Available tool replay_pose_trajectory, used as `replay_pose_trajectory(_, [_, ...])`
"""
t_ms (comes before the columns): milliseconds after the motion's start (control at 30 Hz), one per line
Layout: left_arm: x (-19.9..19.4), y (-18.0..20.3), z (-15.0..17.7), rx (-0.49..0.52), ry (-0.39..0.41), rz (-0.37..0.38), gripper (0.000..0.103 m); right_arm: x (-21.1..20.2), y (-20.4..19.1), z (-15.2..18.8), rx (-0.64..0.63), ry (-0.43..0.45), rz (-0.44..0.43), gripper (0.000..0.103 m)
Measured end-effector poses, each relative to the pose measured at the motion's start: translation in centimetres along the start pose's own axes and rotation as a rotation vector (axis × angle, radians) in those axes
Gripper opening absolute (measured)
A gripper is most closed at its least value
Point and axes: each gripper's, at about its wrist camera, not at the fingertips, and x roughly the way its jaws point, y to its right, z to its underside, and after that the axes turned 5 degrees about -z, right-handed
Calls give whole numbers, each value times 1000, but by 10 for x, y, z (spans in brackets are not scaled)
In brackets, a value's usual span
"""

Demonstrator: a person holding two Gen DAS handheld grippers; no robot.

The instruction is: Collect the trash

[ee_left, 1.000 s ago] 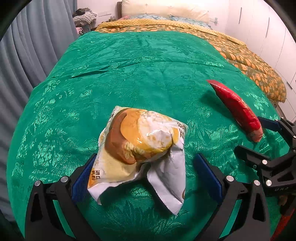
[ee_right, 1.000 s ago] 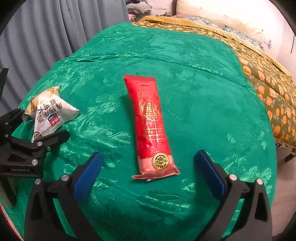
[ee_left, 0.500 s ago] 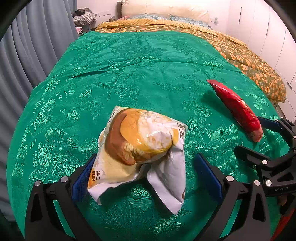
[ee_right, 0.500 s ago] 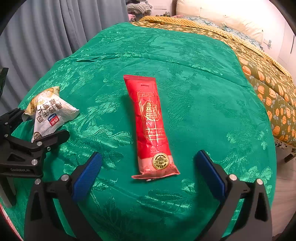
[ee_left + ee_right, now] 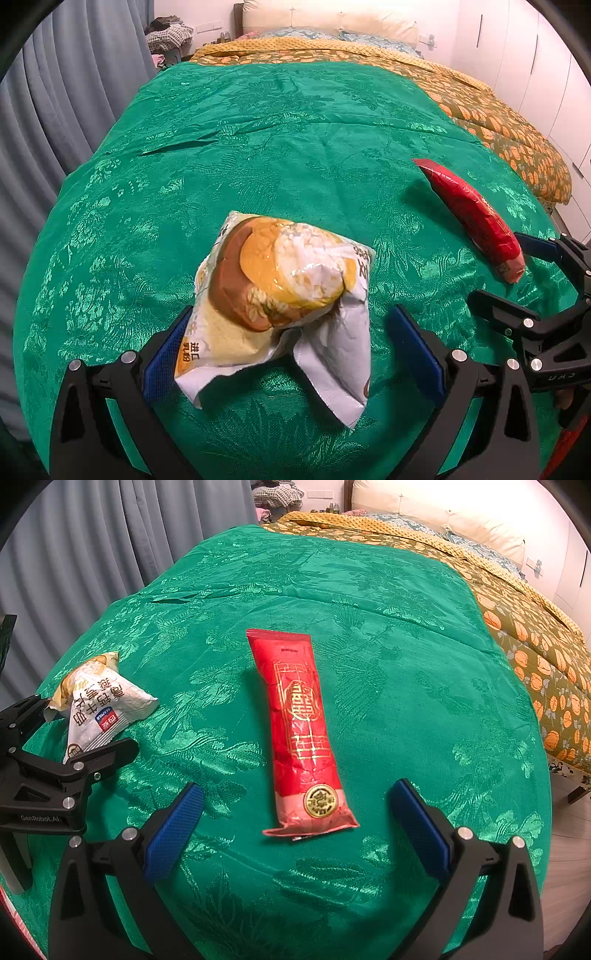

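A crumpled yellow-and-white bread wrapper (image 5: 280, 295) lies on the green bedspread (image 5: 295, 147), between the wide-apart blue pads of my left gripper (image 5: 291, 350), which is open. Seen from the right wrist, the same wrapper (image 5: 99, 705) sits at the left beside the left gripper's black fingers (image 5: 99, 757). A long red packet with gold print (image 5: 301, 734) lies flat just ahead of my right gripper (image 5: 295, 830), also open, its near end between the fingertips. From the left wrist the red packet (image 5: 476, 218) shows at the right, next to the right gripper's fingers (image 5: 509, 314).
Grey curtains (image 5: 55, 110) hang along the left side of the bed. An orange floral quilt (image 5: 535, 646) and pillows (image 5: 332, 26) cover the far end. White cupboards (image 5: 535, 74) stand at the right. The bed's edge and floor (image 5: 569, 849) are close on the right.
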Motion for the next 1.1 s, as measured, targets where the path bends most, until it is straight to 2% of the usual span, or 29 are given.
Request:
replay_pose_trajectory(133, [0, 0, 0, 0, 0, 0, 99, -1, 2, -1, 10, 5, -16, 99])
replay_pose_trajectory(333, [0, 0, 0, 0, 0, 0, 99, -28, 25, 15, 73, 37, -145, 98])
replay_pose_trajectory(533, [0, 0, 0, 0, 0, 0, 99, -55, 39, 28, 63, 33, -158, 98])
replay_pose_trajectory(733, [0, 0, 0, -1, 0, -1, 99, -65, 33, 19, 26, 25, -189, 96])
replay_pose_trajectory(800, [0, 1, 1, -8, -2, -8, 99, -61, 31, 11, 19, 14, -194, 94])
replay_pose_trajectory(900, [-3, 1, 3, 2, -21, -4, 99, -53, 27, 1, 15, -7, -196, 86])
replay_pose_trajectory(967, [-10, -6, 5, 4, -74, 36, 99, -53, 28, -4, 22, -19, -201, 78])
replay_pose_trajectory(1100, [-44, -39, 10, -64, 1, 199, 99, -54, 31, -9, 10, -36, -191, 76])
